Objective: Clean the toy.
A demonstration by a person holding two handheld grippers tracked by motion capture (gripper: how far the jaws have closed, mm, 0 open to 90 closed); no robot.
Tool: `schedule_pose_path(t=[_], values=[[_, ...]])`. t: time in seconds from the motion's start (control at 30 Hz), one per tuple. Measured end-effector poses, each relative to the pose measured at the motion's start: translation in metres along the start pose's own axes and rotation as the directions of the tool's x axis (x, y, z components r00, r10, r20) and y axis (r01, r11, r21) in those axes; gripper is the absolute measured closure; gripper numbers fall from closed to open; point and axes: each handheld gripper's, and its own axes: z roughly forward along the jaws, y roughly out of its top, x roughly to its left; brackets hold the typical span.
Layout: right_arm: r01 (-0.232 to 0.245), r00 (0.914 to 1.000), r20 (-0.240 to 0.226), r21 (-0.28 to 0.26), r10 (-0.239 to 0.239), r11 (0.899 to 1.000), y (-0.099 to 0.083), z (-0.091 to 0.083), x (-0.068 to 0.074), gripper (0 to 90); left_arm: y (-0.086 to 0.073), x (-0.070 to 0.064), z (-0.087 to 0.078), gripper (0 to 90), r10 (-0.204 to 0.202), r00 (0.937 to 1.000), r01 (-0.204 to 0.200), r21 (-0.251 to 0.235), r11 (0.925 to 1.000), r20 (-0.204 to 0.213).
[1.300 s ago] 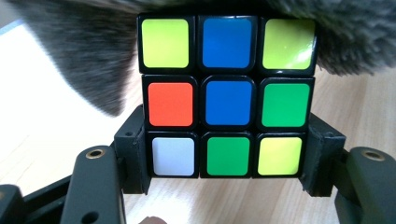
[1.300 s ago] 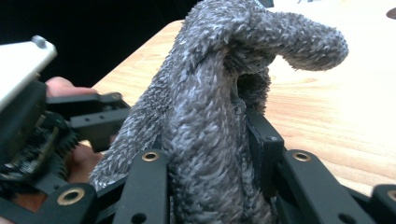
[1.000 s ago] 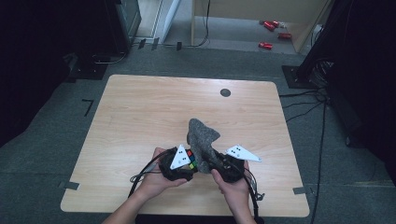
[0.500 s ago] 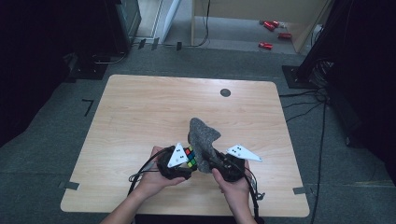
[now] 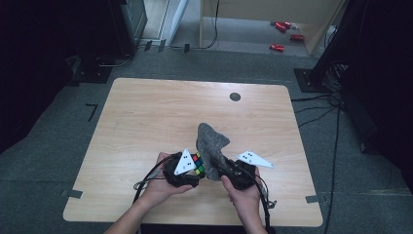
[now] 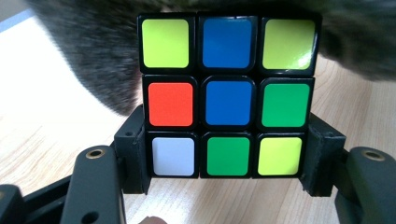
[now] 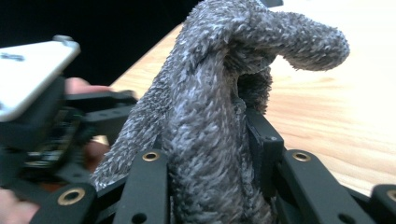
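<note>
The left gripper (image 6: 224, 186) is clenched on a scrambled, black-framed puzzle cube with coloured stickers (image 6: 228, 95), its jaws pinching only the cube's bottom layer from either side, while the right gripper (image 7: 210, 186) grips a bunched grey fuzzy cloth (image 7: 219, 107) that stands up between its jaws. Seen from the high view, the cube (image 5: 197, 164) is held just above the light wooden table (image 5: 146, 117), near the table's front edge, with the cloth (image 5: 211, 146) touching or almost touching the cube's right side. The likely trouble is that pressing the cloth against the cube could twist the cube's upper layers or lever it out of so low a grip; the floppy cloth could also slip through the right jaws. The table is bare, with a small dark round grommet (image 5: 235, 96) toward its far edge. Beyond the table lie grey carpet (image 5: 58, 146) and red objects (image 5: 285, 34) on the floor.
</note>
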Motion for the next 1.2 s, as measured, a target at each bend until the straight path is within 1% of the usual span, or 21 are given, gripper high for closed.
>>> schedule_pose_path(t=[0.07,0.1,0.13,0.2,0.3,0.33,0.43,0.47,0.53,0.57,0.6,0.63,0.67,0.7,0.73,0.77,0.87,0.93,1.03,1.13,1.2], values=[[0.017,0.9997,-0.018,-0.008,-0.017,1.0,0.001,0.0,0.006,65.8,0.0,-0.003,0.001,35.0,0.003,1.0,-0.003,-0.004,1.0,0.003],[0.024,0.9996,-0.017,-0.009,-0.025,1.0,0.002,0.0,0.007,65.8,0.001,-0.003,0.001,35.0,0.005,1.0,-0.005,-0.004,1.0,0.002],[0.022,0.9996,-0.018,-0.011,-0.023,1.0,0.002,0.0,0.006,65.7,0.001,-0.003,0.001,35.0,0.011,0.9999,-0.011,-0.001,0.9999,-0.002],[0.004,0.9998,-0.019,-0.011,-0.005,1.0,0.001,0.001,0.001,65.7,0.001,-0.004,0.0,35.0,0.018,0.9998,-0.018,0.0,0.9998,-0.005],[-0.011,0.9999,0.005,-0.008,0.011,1.0,0.0,0.0,-0.006,65.8,0.002,-0.001,-0.002,35.0,0.017,0.9998,-0.017,-0.006,0.9998,-0.011],[-0.011,0.9999,0.013,-0.007,0.011,1.0,-0.001,0.0,-0.007,65.8,0.002,0.001,-0.003,35.0,0.007,0.9999,-0.008,-0.012,0.9999,-0.011],[0.013,0.9998,0.013,-0.016,-0.013,1.0,0.001,-0.002,-0.002,65.9,0.002,0.004,-0.005,35.0,-0.006,0.9999,0.006,-0.02,0.9998,-0.016],[0.026,0.9996,0.006,-0.016,-0.026,1.0,0.002,-0.002,0.002,65.8,0.002,0.004,-0.005,35.0,0.0,0.9999,0.0,-0.016,0.9999,-0.013],[0.039,0.999,-0.023,-0.022,-0.039,0.999,0.003,-0.002,0.007,65.7,0.003,0.0,-0.004,35.0,0.018,0.9997,-0.018,-0.011,0.9998,-0.017],[0.048,0.9984,-0.03,-0.022,-0.049,0.999,0.003,-0.002,0.009,65.6,0.003,-0.001,-0.003,35.0,0.02,0.9997,-0.02,-0.009,0.9998,-0.016],[0.059,0.9978,-0.029,-0.021,-0.059,0.998,0.003,-0.002,0.01,65.5,0.003,-0.001,-0.003,35.0,0.021,0.9996,-0.021,-0.008,0.9998,-0.02],[0.054,0.9981,-0.029,-0.02,-0.055,0.998,0.003,-0.002,0.009,65.5,0.003,0.0,-0.003,35.0,0.022,0.9995,-0.023,-0.007,0.9997,-0.023],[0.044,0.9984,-0.035,-0.021,-0.045,0.999,0.003,-0.002,0.006,65.6,0.003,0.001,-0.004,35.0,0.019,0.9996,-0.019,-0.011,0.9998,-0.022],[0.035,0.999,-0.026,-0.02,-0.035,0.999,0.003,-0.002,0.003,65.7,0.003,0.003,-0.006,35.0,0.009,0.9997,-0.009,-0.021,0.9997,-0.021],[0.032,0.9995,-0.003,-0.018,-0.032,0.999,0.003,-0.002,-0.001,65.8,0.003,0.005,-0.008,35.0,0.001,0.9998,-0.001,-0.029,0.9996,-0.022],[0.023,0.9997,0.009,-0.019,-0.022,1.0,0.002,-0.003,-0.005,65.9,0.004,0.008,-0.01,35.0,-0.009,0.9996,0.008,-0.039,0.9992,-0.028],[0.017,0.9993,0.032,-0.017,-0.016,1.0,0.001,-0.005,-0.015,66.0,0.004,0.018,-0.018,35.0,-0.055,0.9972,0.051,-0.078,0.9957,-0.05],[0.032,0.9993,0.021,-0.015,-0.032,0.999,-0.001,-0.004,-0.018,66.1,0.004,0.025,-0.023,35.0,-0.086,0.9951,0.081,-0.098,0.9919,-0.048],[0.09,0.9959,0.007,-0.004,-0.09,0.996,-0.005,0.001,-0.016,66.2,0.004,0.028,-0.026,35.0,-0.096,0.9942,0.091,-0.102,0.9906,-0.049],[0.114,0.9935,-0.002,0.0,-0.114,0.994,-0.009,0.005,-0.016,66.5,0.005,0.028,-0.028,35.0,-0.106,0.9936,0.101,-0.113,0.9885,-0.04],[0.124,0.9923,0.009,0.009,-0.124,0.992,-0.01,0.006,-0.018,66.5,0.006,0.03,-0.03,35.0,-0.119,0.9927,0.115,-0.13,0.9848,-0.021]])
